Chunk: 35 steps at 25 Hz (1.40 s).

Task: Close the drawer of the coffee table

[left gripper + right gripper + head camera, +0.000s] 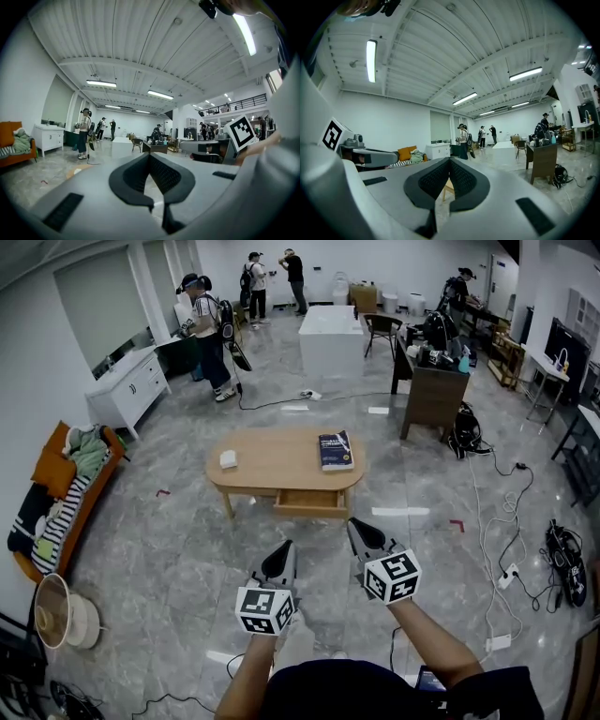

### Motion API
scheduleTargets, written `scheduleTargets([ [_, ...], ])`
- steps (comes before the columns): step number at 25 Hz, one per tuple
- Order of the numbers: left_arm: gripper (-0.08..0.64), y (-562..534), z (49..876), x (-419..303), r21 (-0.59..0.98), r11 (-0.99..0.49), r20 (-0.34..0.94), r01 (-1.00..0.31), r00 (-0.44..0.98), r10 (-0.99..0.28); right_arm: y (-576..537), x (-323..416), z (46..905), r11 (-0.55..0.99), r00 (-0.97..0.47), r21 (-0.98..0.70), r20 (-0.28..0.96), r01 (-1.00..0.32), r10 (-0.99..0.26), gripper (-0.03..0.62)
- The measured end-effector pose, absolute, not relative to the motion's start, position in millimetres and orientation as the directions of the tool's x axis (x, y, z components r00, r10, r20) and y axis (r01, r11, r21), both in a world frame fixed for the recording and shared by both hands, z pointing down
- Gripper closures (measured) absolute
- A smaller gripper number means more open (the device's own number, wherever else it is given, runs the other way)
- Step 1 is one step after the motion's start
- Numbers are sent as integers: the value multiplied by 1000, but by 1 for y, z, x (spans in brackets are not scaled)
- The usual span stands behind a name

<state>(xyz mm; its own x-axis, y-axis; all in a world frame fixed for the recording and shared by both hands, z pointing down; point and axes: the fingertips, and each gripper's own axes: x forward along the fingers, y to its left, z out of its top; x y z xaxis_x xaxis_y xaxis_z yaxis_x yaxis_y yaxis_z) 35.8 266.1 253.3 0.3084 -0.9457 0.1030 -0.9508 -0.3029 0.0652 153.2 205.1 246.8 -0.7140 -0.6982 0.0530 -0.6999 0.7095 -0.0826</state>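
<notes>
The oval wooden coffee table [272,463] stands on the grey floor a few steps ahead of me. Its drawer [311,502] sticks out of the near side, open. Both grippers hang in the air in front of my body, well short of the table. The left gripper [285,549] points towards the drawer with its jaws shut and nothing between them. The right gripper [357,525] is beside it, also shut and empty. In the left gripper view the left gripper [150,157] has its tips together, and in the right gripper view so does the right gripper [450,161].
A dark book [335,450] and a small white object [229,459] lie on the tabletop. An orange sofa [56,498] lines the left wall and a dark desk [433,385] stands at the right. Cables [511,521] trail across the floor on the right. Several people stand far back.
</notes>
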Motion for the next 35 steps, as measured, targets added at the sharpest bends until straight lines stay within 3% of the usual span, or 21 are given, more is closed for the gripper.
scheduleTargets([
  [6,558,256,247,37,16,-305,100,-952,305,-947,193,150,248,711,-716,-86,57,-698,-696,581],
  [11,558,240,243,30,81,-316,83,-945,322,-943,179,141,246,712,-716,-85,54,-697,-696,581],
  [35,558,117,243,-20,97,-341,86,-935,349,-933,66,92,246,694,-699,-86,67,-715,-712,581],
])
